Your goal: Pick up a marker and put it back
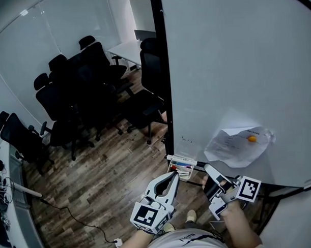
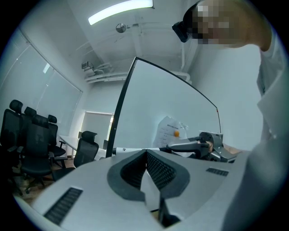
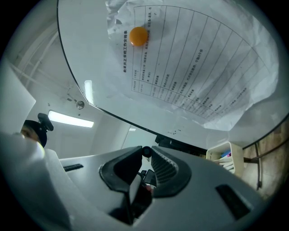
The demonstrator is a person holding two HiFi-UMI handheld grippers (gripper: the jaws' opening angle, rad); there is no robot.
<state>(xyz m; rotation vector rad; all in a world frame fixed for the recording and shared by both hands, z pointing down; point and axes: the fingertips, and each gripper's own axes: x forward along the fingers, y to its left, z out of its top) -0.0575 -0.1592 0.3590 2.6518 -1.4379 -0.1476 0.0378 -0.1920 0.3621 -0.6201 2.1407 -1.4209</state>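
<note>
My right gripper (image 3: 146,152) is shut on a dark marker (image 3: 146,152); its round end pokes out between the pads, pointing up at the whiteboard (image 3: 90,54). In the head view this gripper (image 1: 210,171) sits just below the board's lower edge, right of a small white marker box (image 1: 181,166) holding coloured markers. The same box (image 3: 224,154) shows at the right of the right gripper view. My left gripper (image 1: 174,175) is shut with nothing in it, its tips just below the box. From the left gripper view the right gripper (image 2: 198,145) appears ahead, and the left gripper's (image 2: 146,154) pads meet.
A crumpled printed sheet (image 1: 237,143) is pinned to the whiteboard by an orange magnet (image 1: 252,139). The board's black frame post (image 1: 161,70) stands left of it. Black office chairs (image 1: 88,93) and a table fill the room's left side over wooden flooring; a cable (image 1: 72,215) trails there.
</note>
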